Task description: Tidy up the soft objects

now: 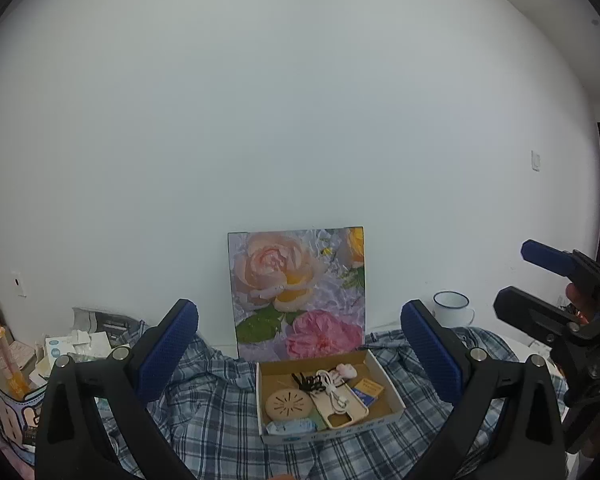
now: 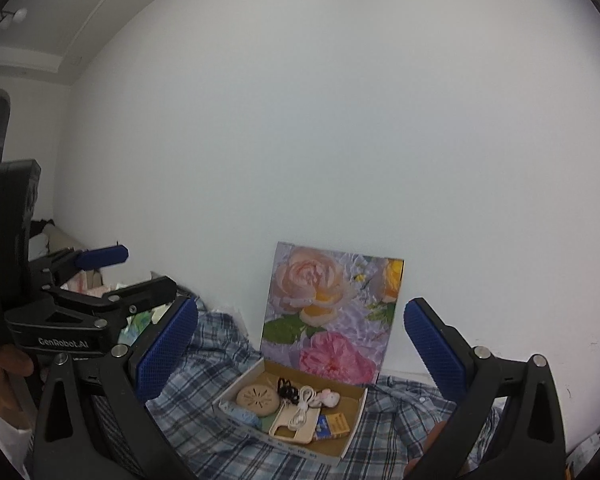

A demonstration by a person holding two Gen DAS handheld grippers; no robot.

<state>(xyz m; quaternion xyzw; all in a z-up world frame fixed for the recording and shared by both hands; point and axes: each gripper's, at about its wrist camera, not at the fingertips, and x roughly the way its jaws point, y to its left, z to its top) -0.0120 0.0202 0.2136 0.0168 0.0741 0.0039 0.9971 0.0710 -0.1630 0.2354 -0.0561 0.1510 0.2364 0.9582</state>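
Observation:
A blue and white plaid shirt lies rumpled over the surface, also in the right wrist view. On it sits a shallow cardboard box holding a round beige disc, a phone case, a white cable, black hair ties and a yellow-blue packet. The box shows in the right wrist view too. My left gripper is open and empty, above the shirt, facing the box. My right gripper is open and empty, right of the left one, which shows at the left.
A flower painting leans on the white wall behind the box. A white enamel mug stands at the back right. Papers, tissue packs and a drink cup crowd the left side.

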